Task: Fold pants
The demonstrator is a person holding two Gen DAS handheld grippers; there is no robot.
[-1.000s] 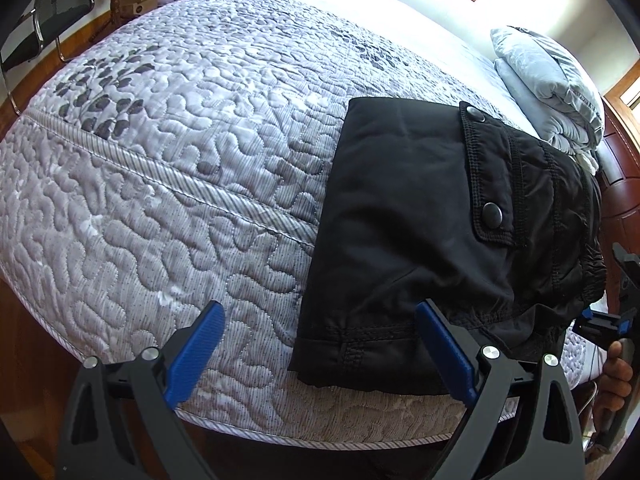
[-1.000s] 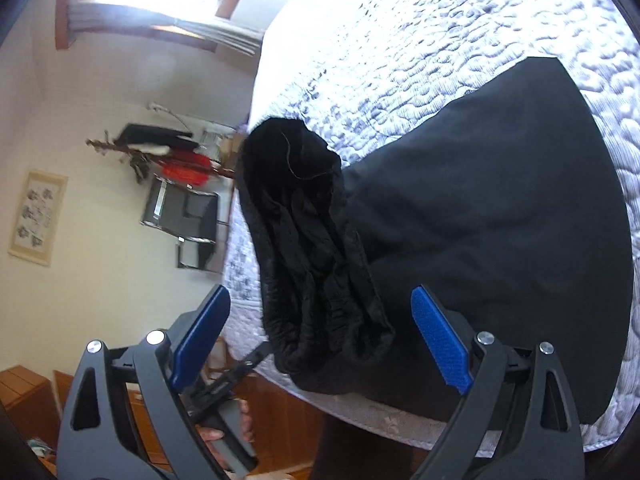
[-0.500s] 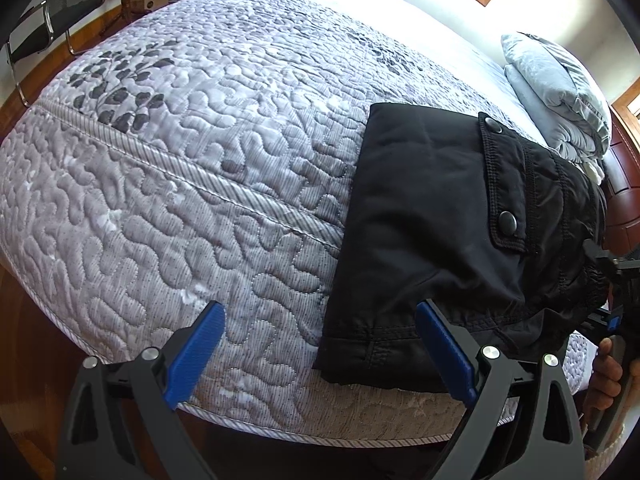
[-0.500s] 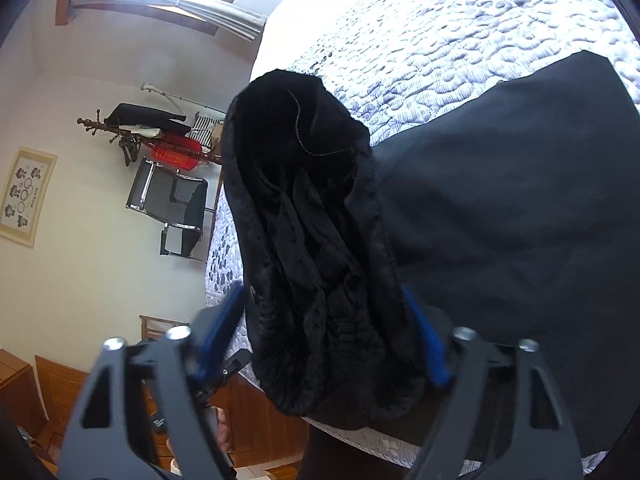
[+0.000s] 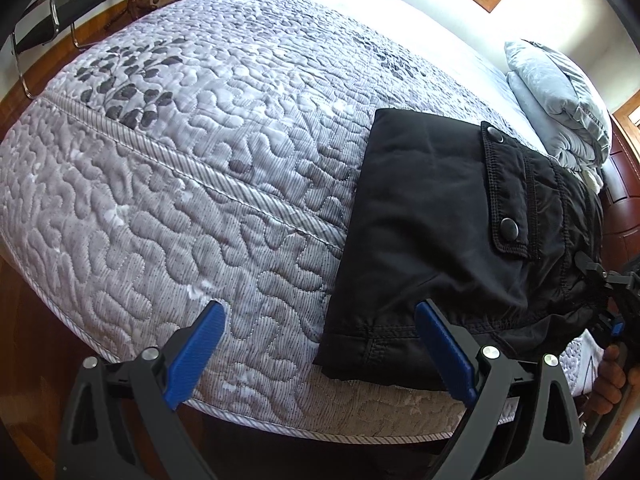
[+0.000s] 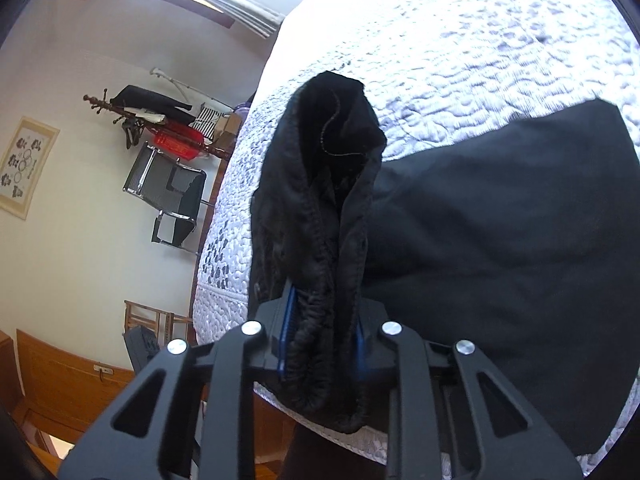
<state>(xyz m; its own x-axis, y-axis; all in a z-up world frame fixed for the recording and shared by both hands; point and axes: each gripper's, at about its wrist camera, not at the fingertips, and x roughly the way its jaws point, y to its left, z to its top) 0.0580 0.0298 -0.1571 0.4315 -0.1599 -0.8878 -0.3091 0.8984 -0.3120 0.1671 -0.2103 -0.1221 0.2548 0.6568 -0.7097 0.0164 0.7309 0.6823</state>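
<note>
While the black pants (image 5: pixel 436 216) lay folded on the quilted bedspread (image 5: pixel 208 168), toward three o'clock in the left wrist view, their near edge sat just short of the mattress side. A flapped pocket (image 5: pixel 506 196) with two snap buttons faced up at about two o'clock on the garment, and the gathered waistband (image 5: pixel 580 240) ran along its three o'clock edge.

The left gripper (image 5: pixel 320 354) hung over the bed's near edge at six o'clock with its blue pads spread wide and nothing between them; its right pad (image 5: pixel 444 354) overlapped the hem of the pants in the picture, though whether it touched the cloth could not be told.

The right gripper (image 6: pixel 322 338) was at six o'clock in its own view, its jaws closing on a bunched ridge of the waistband, with the blue pads pressed against the cloth on both sides. From the pinch the black fabric rose toward twelve o'clock in a loose open fold, while the rest of the pants spread flat toward three o'clock. In the left wrist view that same gripper showed at the four o'clock rim, a hand (image 5: pixel 608 380) wrapped on its grip.

Pillows (image 5: pixel 560 112) were stacked at the two o'clock end of the bed. A black chair (image 6: pixel 168 196) and a coat rack (image 6: pixel 148 116) stood by the wall at nine o'clock in the right wrist view.
</note>
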